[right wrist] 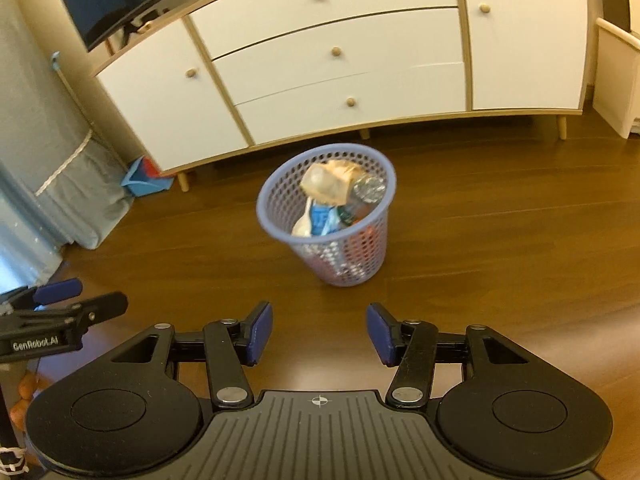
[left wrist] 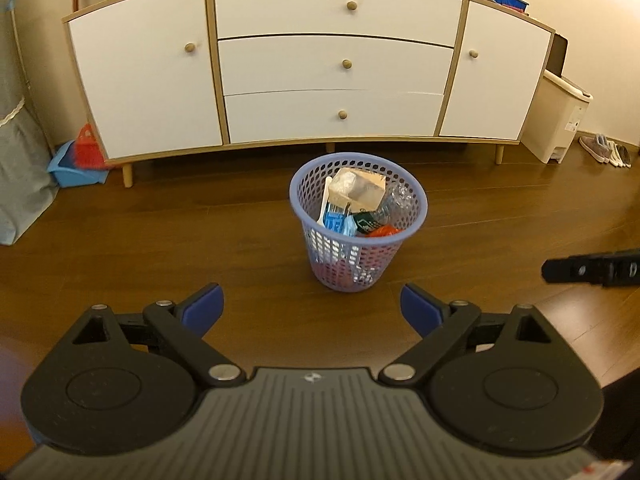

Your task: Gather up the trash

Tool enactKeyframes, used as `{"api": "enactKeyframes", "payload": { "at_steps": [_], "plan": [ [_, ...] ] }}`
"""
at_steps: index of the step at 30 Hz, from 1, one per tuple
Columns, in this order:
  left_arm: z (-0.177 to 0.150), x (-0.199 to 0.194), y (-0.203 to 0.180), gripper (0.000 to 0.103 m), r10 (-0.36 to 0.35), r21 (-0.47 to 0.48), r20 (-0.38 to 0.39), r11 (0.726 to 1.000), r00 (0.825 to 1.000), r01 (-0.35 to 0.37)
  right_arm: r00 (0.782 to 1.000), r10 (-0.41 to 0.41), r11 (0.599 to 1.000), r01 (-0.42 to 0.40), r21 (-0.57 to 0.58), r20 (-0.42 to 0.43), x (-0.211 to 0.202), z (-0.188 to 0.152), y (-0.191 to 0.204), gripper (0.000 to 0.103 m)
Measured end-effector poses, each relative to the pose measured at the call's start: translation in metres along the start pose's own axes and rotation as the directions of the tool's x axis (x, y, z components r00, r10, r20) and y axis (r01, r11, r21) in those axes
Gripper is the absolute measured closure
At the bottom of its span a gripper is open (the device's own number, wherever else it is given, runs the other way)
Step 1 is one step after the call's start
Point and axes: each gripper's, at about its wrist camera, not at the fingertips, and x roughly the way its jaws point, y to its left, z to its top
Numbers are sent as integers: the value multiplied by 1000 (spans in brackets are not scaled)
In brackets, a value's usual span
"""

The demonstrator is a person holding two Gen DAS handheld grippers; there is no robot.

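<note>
Both my jaws gape with nothing in them: left gripper (left wrist: 312,308), right gripper (right wrist: 319,334). Lilac mesh wastebasket (left wrist: 320,240) stands upright, dead ahead of both, neither clearly nearer.

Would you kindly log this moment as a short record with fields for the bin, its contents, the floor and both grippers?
bin: purple mesh basket, upright on the floor in front of the white sideboard
contents: brown carton, crushed clear bottle, white spoon, blue wrapper
floor: dark wood, no loose trash visible
left gripper: open, holding nothing
right gripper: open, holding nothing
</note>
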Motion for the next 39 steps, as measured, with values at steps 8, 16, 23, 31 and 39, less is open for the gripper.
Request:
{"api": "enactKeyframes", "payload": {
  "at_steps": [8, 16, 23, 31, 39],
  "plan": [
    [-29, -14, -7, 10, -28, -33, -18, 999, 999, 27, 1000, 6, 999, -5, -51, 11, -5, -36, 16, 53],
    [-48, -17, -16, 10, -23, -43, -25, 999, 999, 22, 1000, 25, 996, -24, -82, 8, -5, -55, 23, 53],
    [-53, -16, -19, 10, -13, -38, -27, 999, 1000, 12, 1000, 23, 995, -21, -100, 11, -4, -64, 25, 53],
    [-57, -14, -24, 9, -7, -10, -27, 1000, 1000, 7, 1000, 21, 995, -21, -99, 5, 0, -67, 24, 53],
    [-57, -12, -25, 9, -9, -5, -29, 1000, 1000, 9, 1000, 22, 995, -22, -96, 0, 1, -67, 22, 53]
  ]
}}
